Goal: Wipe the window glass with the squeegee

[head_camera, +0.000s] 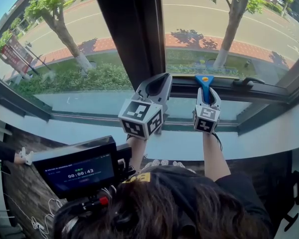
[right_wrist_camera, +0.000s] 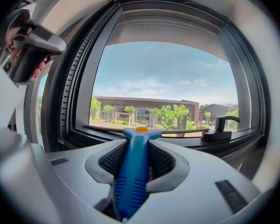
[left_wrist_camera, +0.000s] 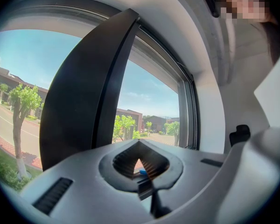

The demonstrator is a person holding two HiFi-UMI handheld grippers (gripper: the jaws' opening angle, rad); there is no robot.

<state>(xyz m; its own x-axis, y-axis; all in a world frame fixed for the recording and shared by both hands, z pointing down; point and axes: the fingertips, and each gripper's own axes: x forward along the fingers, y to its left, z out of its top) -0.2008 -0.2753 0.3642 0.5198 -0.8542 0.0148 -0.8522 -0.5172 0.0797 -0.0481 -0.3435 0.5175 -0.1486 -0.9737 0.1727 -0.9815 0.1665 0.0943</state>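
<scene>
The right gripper (head_camera: pixel 208 91) is clamped on the blue handle of the squeegee (head_camera: pixel 205 82), whose blade lies along the bottom edge of the right pane (head_camera: pixel 239 39), just above the frame. The left gripper (head_camera: pixel 162 79) is closed on nothing and hangs beside the dark post (head_camera: pixel 132 29).

Likely trouble: two pads hold a smooth handle, so uneven pressure could twist it in the jaws, lift one end of the blade and leave streaks. The blade's right end sits near the latch (head_camera: pixel 246 82) and could catch on it in a sideways stroke. The idle left gripper could knock the post.

The glass looks clear, with trees and a road showing through it. Below the frame runs a white sill (head_camera: pixel 89 128), and a monitor (head_camera: pixel 79 171) sits at lower left
</scene>
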